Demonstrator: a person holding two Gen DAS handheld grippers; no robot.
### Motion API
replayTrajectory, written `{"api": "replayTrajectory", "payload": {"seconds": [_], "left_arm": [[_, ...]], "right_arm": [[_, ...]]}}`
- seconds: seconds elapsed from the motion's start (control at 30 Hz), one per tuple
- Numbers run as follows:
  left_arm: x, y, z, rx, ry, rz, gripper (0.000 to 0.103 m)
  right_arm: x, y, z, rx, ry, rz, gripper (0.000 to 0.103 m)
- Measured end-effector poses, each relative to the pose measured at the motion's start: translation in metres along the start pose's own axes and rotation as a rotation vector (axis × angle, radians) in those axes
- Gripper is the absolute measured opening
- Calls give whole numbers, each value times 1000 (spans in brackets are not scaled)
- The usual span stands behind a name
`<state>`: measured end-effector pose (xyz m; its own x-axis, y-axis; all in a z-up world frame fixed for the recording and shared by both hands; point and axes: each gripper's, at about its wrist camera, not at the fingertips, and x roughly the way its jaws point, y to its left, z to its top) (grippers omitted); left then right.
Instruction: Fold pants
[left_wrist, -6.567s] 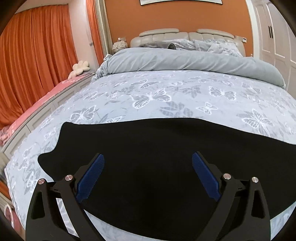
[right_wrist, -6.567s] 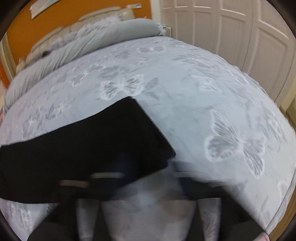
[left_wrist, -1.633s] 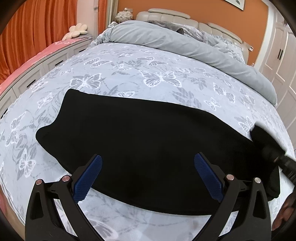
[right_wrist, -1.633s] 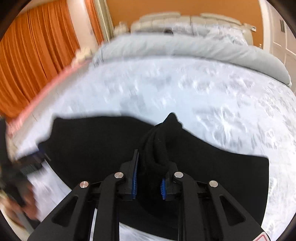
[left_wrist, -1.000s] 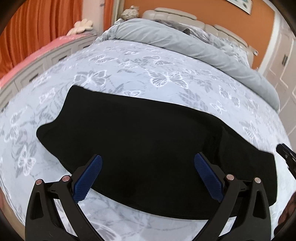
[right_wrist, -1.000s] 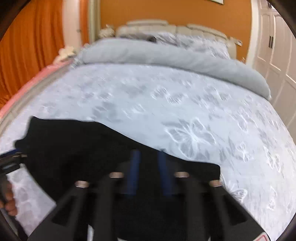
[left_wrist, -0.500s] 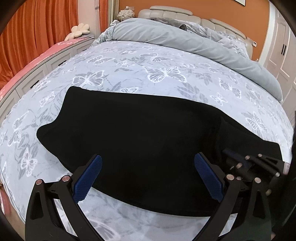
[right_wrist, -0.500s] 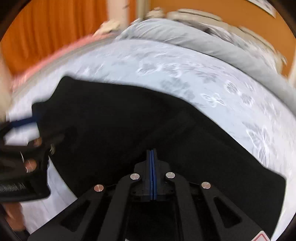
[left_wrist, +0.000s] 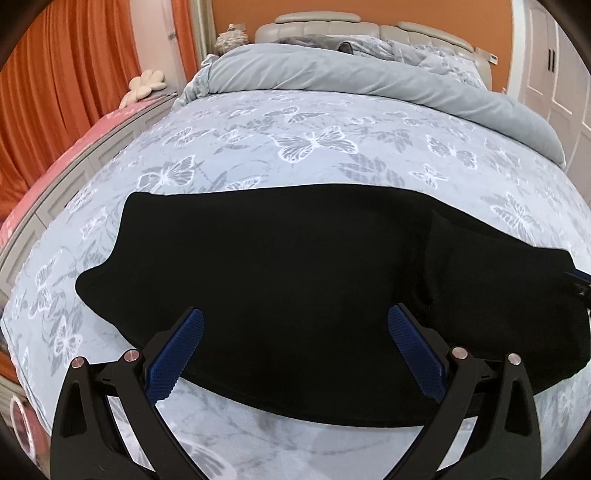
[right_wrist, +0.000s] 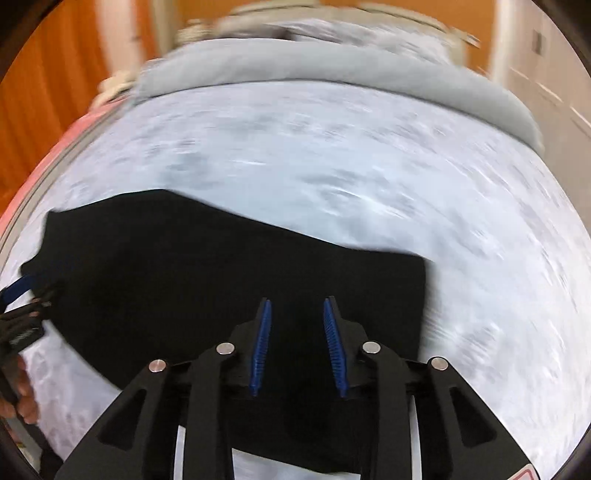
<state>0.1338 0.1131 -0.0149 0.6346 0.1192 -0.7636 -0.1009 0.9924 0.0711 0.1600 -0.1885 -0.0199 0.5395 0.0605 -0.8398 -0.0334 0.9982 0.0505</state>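
Note:
Black pants (left_wrist: 295, 273) lie folded and flat across the near part of a bed with a butterfly-print sheet (left_wrist: 314, 144). My left gripper (left_wrist: 295, 325) hovers open over the pants' near edge, nothing between its blue pads. In the blurred right wrist view the pants (right_wrist: 229, 280) fill the lower middle. My right gripper (right_wrist: 297, 317) is over their right half, its jaws opening, with only flat cloth below them and none pinched. The left gripper (right_wrist: 22, 295) and a hand (right_wrist: 22, 398) show at that view's left edge.
A grey duvet (left_wrist: 369, 77) is bunched at the head of the bed, before a padded headboard (left_wrist: 332, 20). Orange curtains (left_wrist: 66, 74) and a pink ledge (left_wrist: 48, 162) run along the left. White wardrobe doors (left_wrist: 554, 55) stand at the right.
The right gripper, shut with nothing in it half a second ago, has swung to the right and opened partway. The left view has shifted slightly; the pants lie as before.

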Motion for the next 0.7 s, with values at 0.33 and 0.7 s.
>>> {"api": "replayTrajectory", "payload": {"seconds": [0.33,0.7], "left_arm": [[3,-30,-6,94,-13,47,98],[11,-35,-5,25,48,-216,98]], "right_arm": [[-17,-35,-34,-24,-21,0,33],[-25,-58,-49,-11,25,3,75]]}}
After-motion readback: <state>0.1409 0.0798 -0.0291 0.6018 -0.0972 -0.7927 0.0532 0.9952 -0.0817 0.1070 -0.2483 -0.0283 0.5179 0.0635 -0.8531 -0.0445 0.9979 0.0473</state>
